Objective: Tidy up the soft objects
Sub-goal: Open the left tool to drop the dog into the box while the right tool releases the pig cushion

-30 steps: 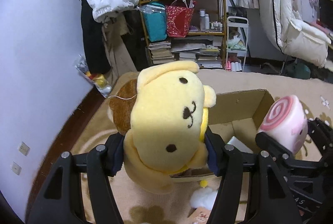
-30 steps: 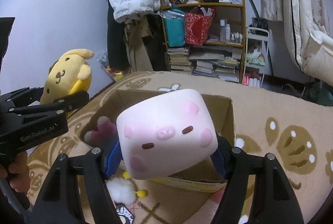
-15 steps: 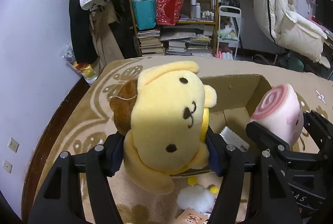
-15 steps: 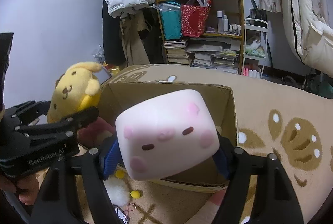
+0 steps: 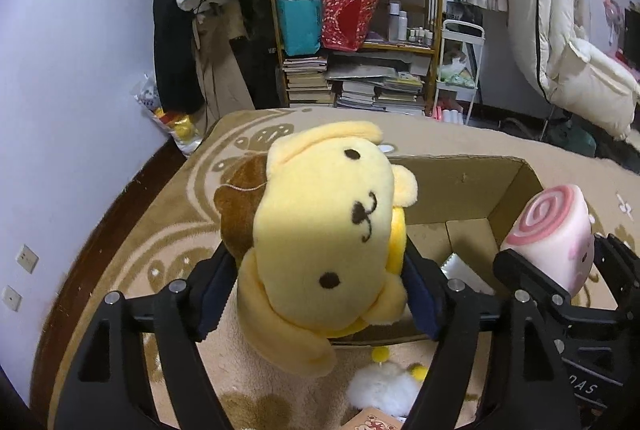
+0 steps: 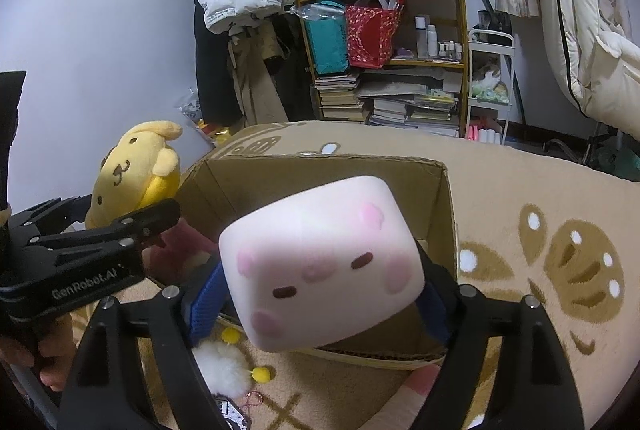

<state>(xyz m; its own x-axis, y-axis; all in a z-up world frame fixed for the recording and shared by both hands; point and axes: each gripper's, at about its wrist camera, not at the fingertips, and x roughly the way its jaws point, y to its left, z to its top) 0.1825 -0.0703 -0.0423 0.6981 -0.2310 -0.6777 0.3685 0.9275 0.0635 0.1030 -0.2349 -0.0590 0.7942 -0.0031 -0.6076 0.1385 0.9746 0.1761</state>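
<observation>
Now we squeeze a fuzzy yellow dog plush in our left gripper, while our right gripper clamps a smooth, blocky pink pig cushion; ahead of both sits the open cardboard box.

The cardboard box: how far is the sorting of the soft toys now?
Done: the cardboard box holds only a pink item. In hand: left gripper clamps the yellow dog plush; right gripper clamps the pink pig cube. Left: a white pom-pom toy on the carpet.
</observation>
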